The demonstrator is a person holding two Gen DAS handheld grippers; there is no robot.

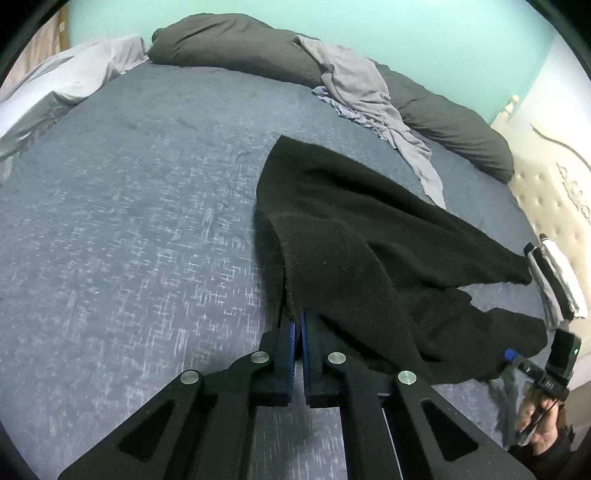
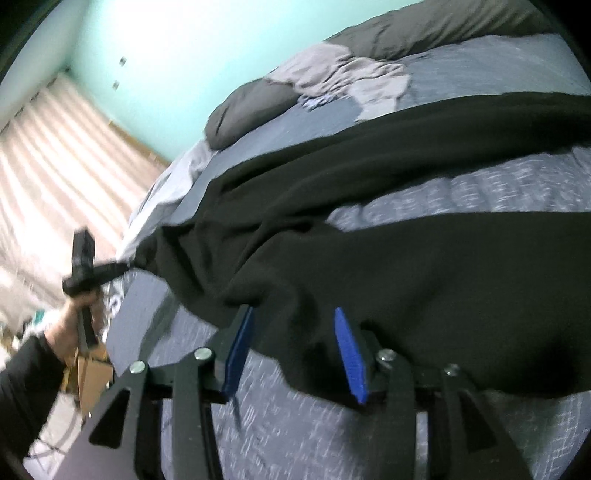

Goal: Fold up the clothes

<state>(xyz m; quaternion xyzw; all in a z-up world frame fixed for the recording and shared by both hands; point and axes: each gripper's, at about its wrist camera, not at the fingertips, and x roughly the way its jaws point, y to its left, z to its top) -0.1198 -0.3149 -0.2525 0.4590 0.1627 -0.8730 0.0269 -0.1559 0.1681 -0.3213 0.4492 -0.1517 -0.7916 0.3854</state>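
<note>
**Left gripper pinching a black garment on a bed, right gripper spread open at its edge**

The left gripper (image 1: 297, 325) has its two blue-padded fingers pressed together on an edge of a black garment (image 1: 354, 236), holding the cloth raised off the bed. From that pinch the dark, fleecy fabric drapes away to the right and lies spread across a blue-grey bedspread (image 1: 129, 206).

The right gripper (image 2: 295, 325) has its jaws parted, with the blue pads (image 2: 351, 354) well apart. The hem of the black garment (image 2: 424, 295) lies just at the fingertips, over the bedspread (image 2: 480, 184); whether the pads touch the cloth cannot be told. In this blurred view, the left gripper (image 2: 107, 271) appears at the far left, held by a hand (image 2: 70, 317) in a dark sleeve (image 2: 26, 380).

Further back on the bed, a grey garment (image 1: 365, 96) lies crumpled, partly over a long dark grey pillow (image 1: 236, 48). A pale sheet (image 1: 62, 85) is bunched at the bed's left side. A mint-green wall (image 1: 406, 29) stands behind, and a cream tufted headboard (image 1: 546, 192) is at the right.
</note>
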